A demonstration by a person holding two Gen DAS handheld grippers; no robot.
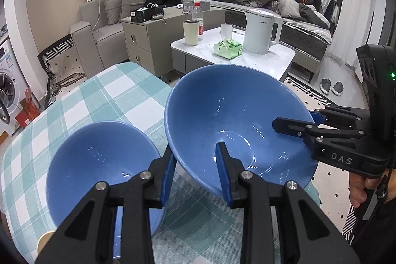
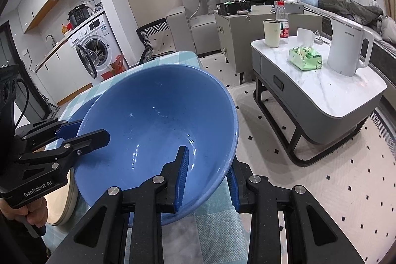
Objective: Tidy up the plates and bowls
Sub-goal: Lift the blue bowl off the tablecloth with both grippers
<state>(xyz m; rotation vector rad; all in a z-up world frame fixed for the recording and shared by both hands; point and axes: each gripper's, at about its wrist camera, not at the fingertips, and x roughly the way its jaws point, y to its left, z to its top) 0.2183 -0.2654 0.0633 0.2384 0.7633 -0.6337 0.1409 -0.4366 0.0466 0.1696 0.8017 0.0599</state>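
- Spreading across the lower left of the left wrist view, the checked tablecloth (image 1: 116, 100) covers the table where the dishes are sorted; its near corner hangs off at the bottom of the right wrist view.
- Filling the centre of both views, the large blue bowl (image 1: 222, 115) is tilted and appears lifted clear of the cloth, carried from two opposite sides of its rim, probably so that it stays steady while it is moved.
- At lower left of the left wrist view, the smaller blue bowl (image 1: 99, 165) sits upright on the cloth just beside the big one; I judge the two are meant to be nested, though which goes into which I cannot tell.
- At the bottom centre of the left wrist view, the left gripper (image 1: 195, 172) is clamped narrowly on the big bowl's near rim, one finger inside and one outside.
- At the bottom centre of the right wrist view, the right gripper (image 2: 208, 180) pinches the opposite rim likewise, wall between its blue pads.
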